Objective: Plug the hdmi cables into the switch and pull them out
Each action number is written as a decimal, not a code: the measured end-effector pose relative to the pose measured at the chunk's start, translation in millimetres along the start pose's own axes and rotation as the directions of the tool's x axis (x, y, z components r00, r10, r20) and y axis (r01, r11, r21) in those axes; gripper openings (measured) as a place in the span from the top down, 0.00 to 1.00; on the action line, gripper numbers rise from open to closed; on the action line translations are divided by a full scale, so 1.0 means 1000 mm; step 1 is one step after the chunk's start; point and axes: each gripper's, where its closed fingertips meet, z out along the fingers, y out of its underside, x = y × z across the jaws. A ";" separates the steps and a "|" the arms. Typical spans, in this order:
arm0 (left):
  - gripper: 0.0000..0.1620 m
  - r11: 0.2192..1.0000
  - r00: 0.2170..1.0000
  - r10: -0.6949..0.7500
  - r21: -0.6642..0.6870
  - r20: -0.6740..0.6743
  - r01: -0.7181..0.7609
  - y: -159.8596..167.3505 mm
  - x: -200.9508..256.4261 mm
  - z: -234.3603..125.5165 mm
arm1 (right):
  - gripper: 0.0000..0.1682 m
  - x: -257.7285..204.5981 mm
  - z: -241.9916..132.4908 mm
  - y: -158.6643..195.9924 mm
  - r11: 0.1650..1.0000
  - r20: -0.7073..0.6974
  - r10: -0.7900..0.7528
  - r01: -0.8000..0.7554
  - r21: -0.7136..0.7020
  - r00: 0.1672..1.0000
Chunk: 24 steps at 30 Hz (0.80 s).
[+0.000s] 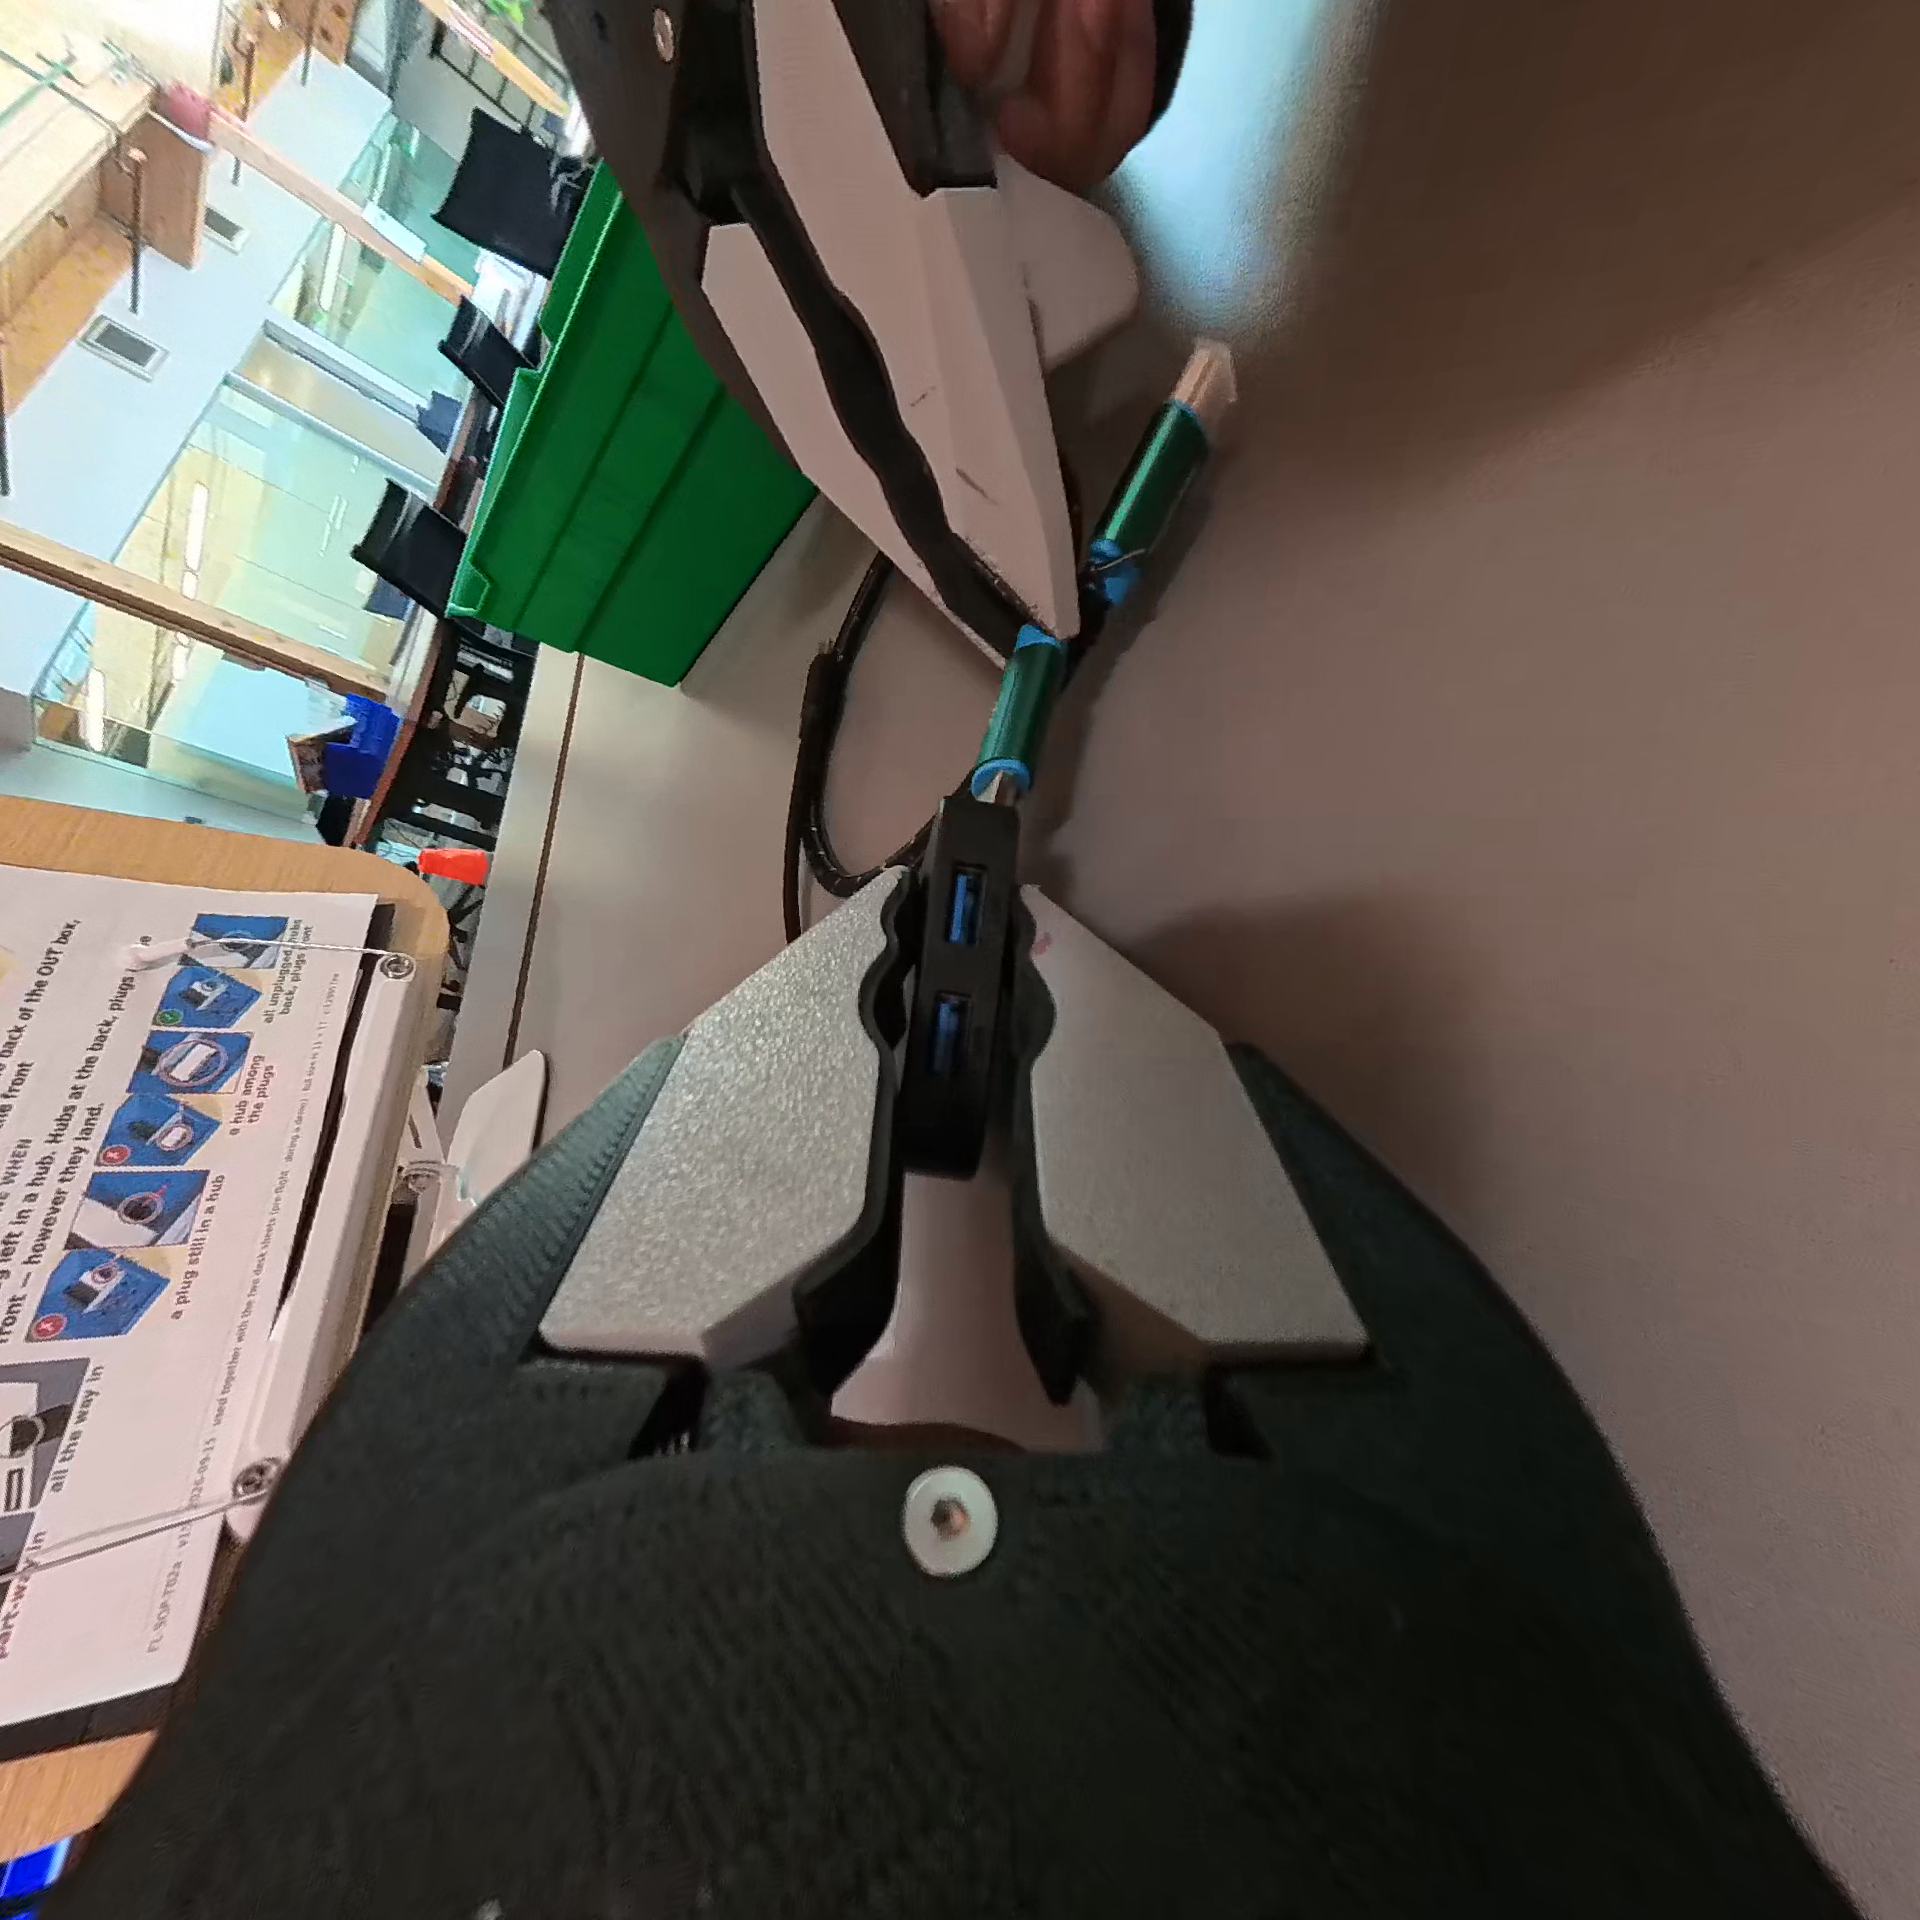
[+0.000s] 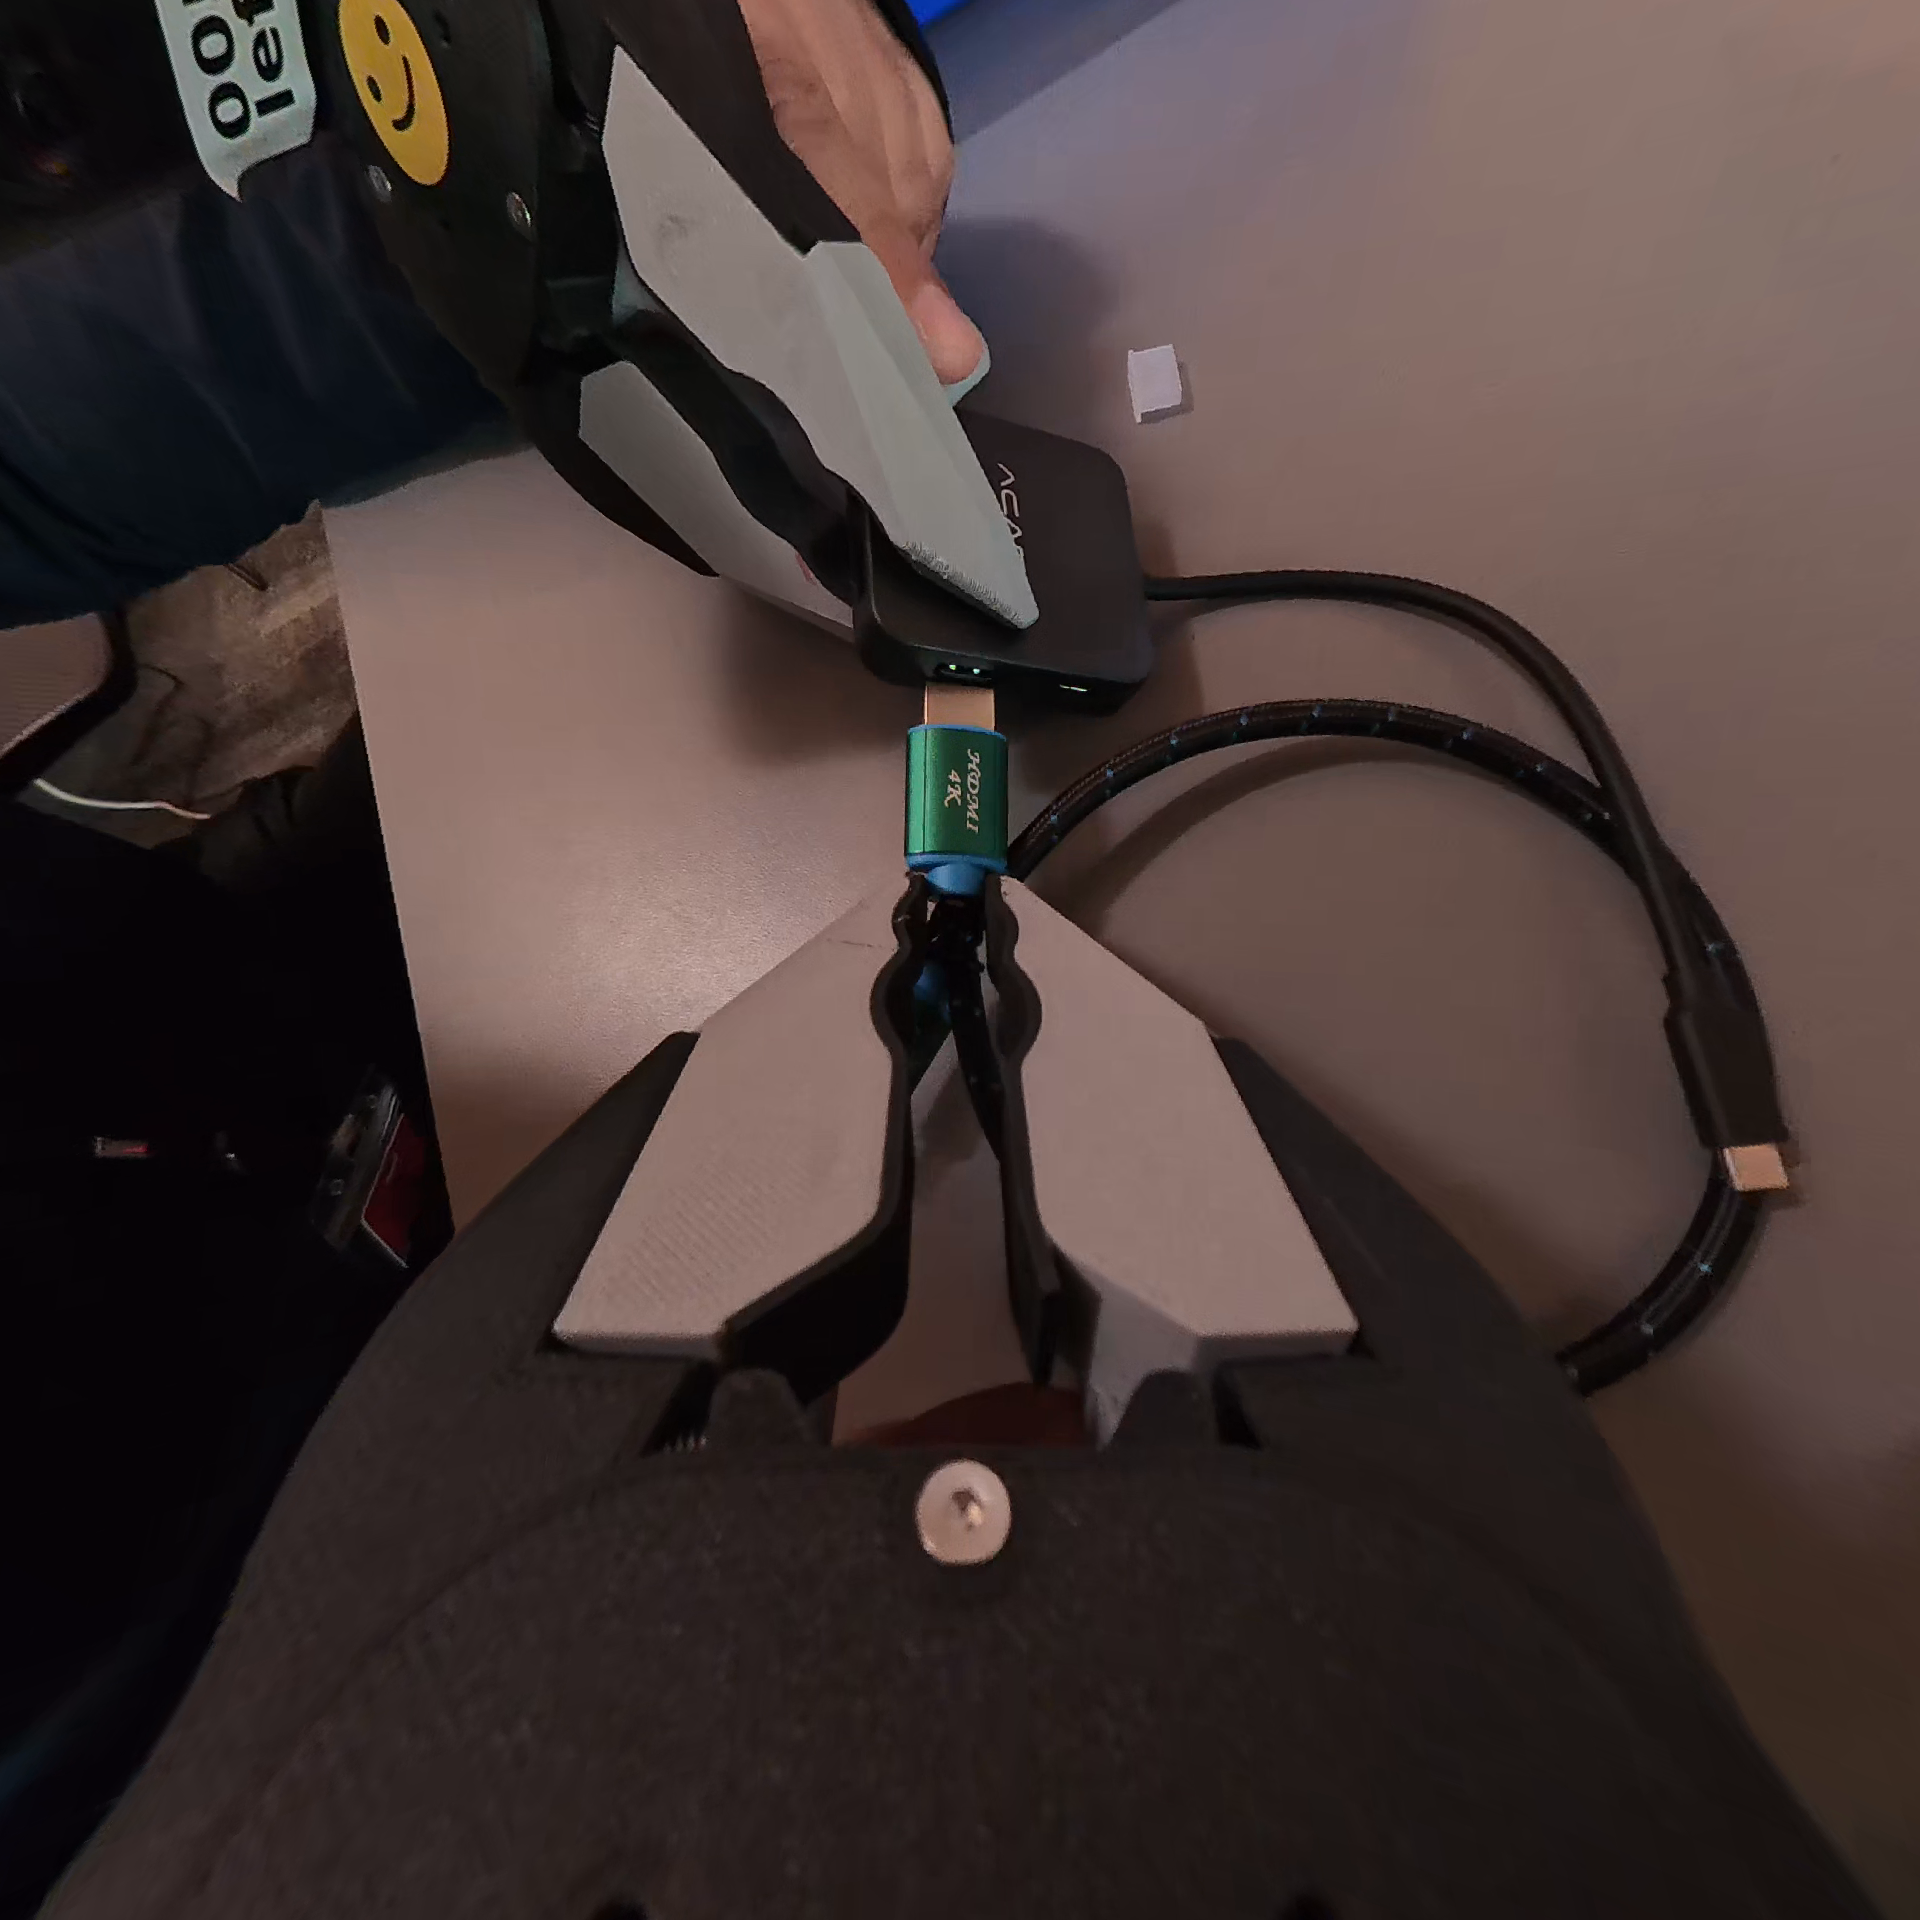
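Left wrist view
Switch: a slim black switch (image 1: 961, 1023) seen edge-on, two blue ports on the narrow side facing the camera, held up beside the grey table (image 1: 1507, 831).
Left gripper: the left gripper (image 1: 961, 935) is clenched on the switch, one finger on each flat face.
Plugged connector: a green metal HDMI plug (image 1: 1023, 707) with blue collars stands at the switch's far end, its metal tip at the port.
Second connector: another green HDMI plug (image 1: 1153, 468) lies beyond on the table, its bare metal tip pointing away.
Right gripper: the right gripper (image 1: 1049, 613) comes in from the top, its tips closed at the cable just behind the nearer plug.
Surroundings: a green bin (image 1: 623, 499) and a printed instruction sheet (image 1: 156, 1195) on a board at the left.

Right wrist view
Switch: the switch (image 2: 1039, 603) is flat and black with rounded corners, on the table (image 2: 1455, 312); its own black lead (image 2: 1621, 790) ends in a small loose connector (image 2: 1756, 1164).
Plug: the HDMI plug (image 2: 951, 795) has its metal tip partly inside a front port, some bare metal still showing.
Right gripper: the right gripper (image 2: 951, 904) is closed on the braided black cable (image 2: 1299, 727) right behind the plug's blue collar.
Left gripper: the left gripper (image 2: 935, 561) pinches the switch from the upper left.
Other: a small white tab (image 2: 1158, 382) lies apart on the table.
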 end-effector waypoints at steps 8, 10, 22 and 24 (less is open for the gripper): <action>0.93 0.998 0.996 0.069 -0.002 0.059 -0.069 -0.004 -0.008 0.000 | 0.95 0.001 -0.008 -0.008 1.000 0.039 0.013 -0.014 0.006 0.999; 0.93 0.995 0.992 0.104 -0.013 0.074 -0.103 -0.006 -0.009 0.000 | 0.95 0.001 -0.008 -0.007 1.000 0.045 -0.004 0.005 -0.014 0.999; 0.93 0.929 0.916 0.371 -0.050 0.155 -0.367 -0.037 -0.007 -0.001 | 0.95 -0.022 -0.035 -0.010 0.966 0.038 -0.216 0.219 -0.137 0.976; 0.93 0.929 0.917 0.371 -0.050 0.145 -0.368 -0.036 -0.003 0.002 | 0.96 -0.022 -0.037 -0.004 0.945 0.016 -0.261 0.258 -0.199 0.965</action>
